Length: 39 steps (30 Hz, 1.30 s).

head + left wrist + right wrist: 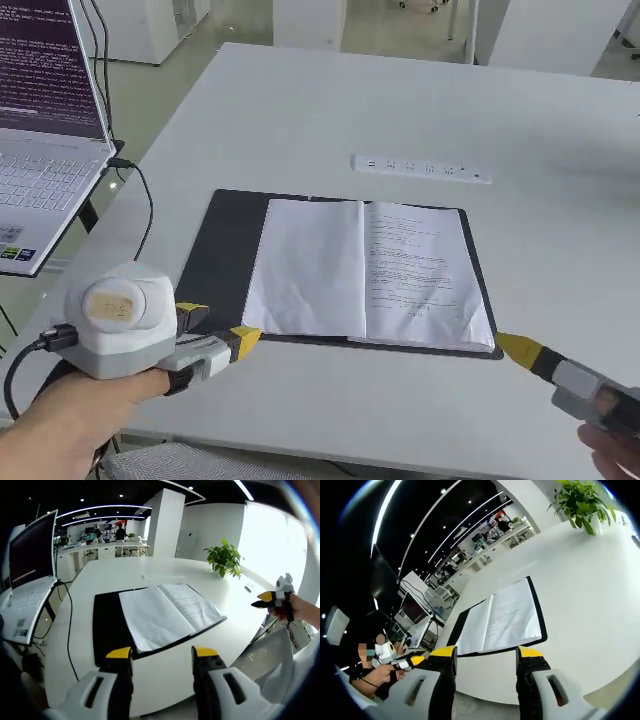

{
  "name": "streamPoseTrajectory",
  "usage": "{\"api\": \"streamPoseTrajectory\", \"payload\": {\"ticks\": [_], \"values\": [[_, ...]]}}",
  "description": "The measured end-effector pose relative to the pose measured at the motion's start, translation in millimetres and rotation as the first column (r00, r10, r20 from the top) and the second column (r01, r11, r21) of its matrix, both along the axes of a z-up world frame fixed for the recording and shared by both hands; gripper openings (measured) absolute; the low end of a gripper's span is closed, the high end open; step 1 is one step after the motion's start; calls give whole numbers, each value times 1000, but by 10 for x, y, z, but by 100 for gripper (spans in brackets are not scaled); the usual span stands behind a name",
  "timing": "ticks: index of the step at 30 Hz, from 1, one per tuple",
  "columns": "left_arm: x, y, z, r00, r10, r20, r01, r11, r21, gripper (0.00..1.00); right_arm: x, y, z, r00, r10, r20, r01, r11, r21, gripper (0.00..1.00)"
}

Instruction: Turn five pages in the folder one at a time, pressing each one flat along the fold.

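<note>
The black folder (225, 250) lay open, with a blank white page (305, 265) left and a printed page (420, 270) right, its text too small to read. The yellow-tipped left gripper (162, 654) and right gripper (487, 652) both had jaws apart, empty.

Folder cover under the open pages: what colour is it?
The folder cover is black, showing best in the head view, left of the white pages.

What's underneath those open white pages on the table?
A black folder cover lies under the pages, showing widest on the left. Whatever sits between pages and cover is hidden.
</note>
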<state>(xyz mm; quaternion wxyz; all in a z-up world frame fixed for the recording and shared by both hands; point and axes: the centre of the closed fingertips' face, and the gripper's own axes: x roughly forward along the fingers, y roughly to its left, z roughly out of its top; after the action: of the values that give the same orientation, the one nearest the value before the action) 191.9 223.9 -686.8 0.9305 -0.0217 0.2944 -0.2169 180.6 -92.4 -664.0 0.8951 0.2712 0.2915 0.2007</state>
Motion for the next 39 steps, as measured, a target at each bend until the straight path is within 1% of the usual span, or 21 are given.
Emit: {"api": "streamPoseTrajectory", "payload": {"ticks": [1,3,4,5,7,8,10,13,15,20,23,26,28,31,34,37,39], "values": [[-16,5,29,1000,-3,2,3,1000,-2,48,-12,-27,12,1000,-7,7,7,1000,-4,46],[-51,-4,92,1000,-8,-1,8,1000,-23,48,-31,-91,18,1000,-30,7,30,1000,6,47],[-61,-3,110,1000,-7,-1,7,1000,-26,49,-36,-120,14,999,-41,8,41,999,2,48],[-74,-5,132,1000,-12,3,12,1000,-27,50,-46,-158,7,999,-49,18,50,999,-17,50],[-102,11,148,1000,-11,1,11,1000,-17,50,-67,-211,-8,998,-61,23,62,998,-26,50],[-117,16,156,1000,-13,1,13,1000,-15,50,-75,-232,-18,998,-66,18,67,998,-21,50],[-138,38,179,1000,-7,8,7,1000,-13,51,-89,-250,-25,997,-73,13,73,997,-17,50],[-172,56,192,1000,-6,5,6,1000,-16,52,-98,-269,-30,997,-75,17,76,997,-28,50],[-195,71,212,1000,-1,10,1,1000,-11,52,-102,-283,-34,997,-76,13,76,997,-26,50],[-218,99,235,1000,13,9,-13,1000,-2,52,-76,-324,-22,997,-78,17,79,997,-24,50],[-223,82,263,1000,10,15,-10,1000,11,52,-49,-349,-17,997,-78,17,79,997,-22,50],[-202,55,282,1000,12,18,-12,1000,10,52,-39,-363,-20,997,-78,18,78,997,-22,50],[-171,10,282,1000,8,21,-8,1000,9,52,-37,-370,-51,997,-72,12,72,997,-28,50],[-97,-67,241,1000,-1,25,0,1000,26,51,-30,-391,-97,998,-66,3,66,997,-39,49],[-25,-184,181,999,-21,24,19,999,49,51,-20,-418,-116,998,-67,4,67,997,-40,49],[51,-365,120,999,-45,15,44,998,47,50,3,-448,-136,997,-72,-3,72,997,-26,48],[91,-453,96,998,-58,18,57,997,54,50,18,-464,-147,997,-74,-3,74,997,-26,47]]}}
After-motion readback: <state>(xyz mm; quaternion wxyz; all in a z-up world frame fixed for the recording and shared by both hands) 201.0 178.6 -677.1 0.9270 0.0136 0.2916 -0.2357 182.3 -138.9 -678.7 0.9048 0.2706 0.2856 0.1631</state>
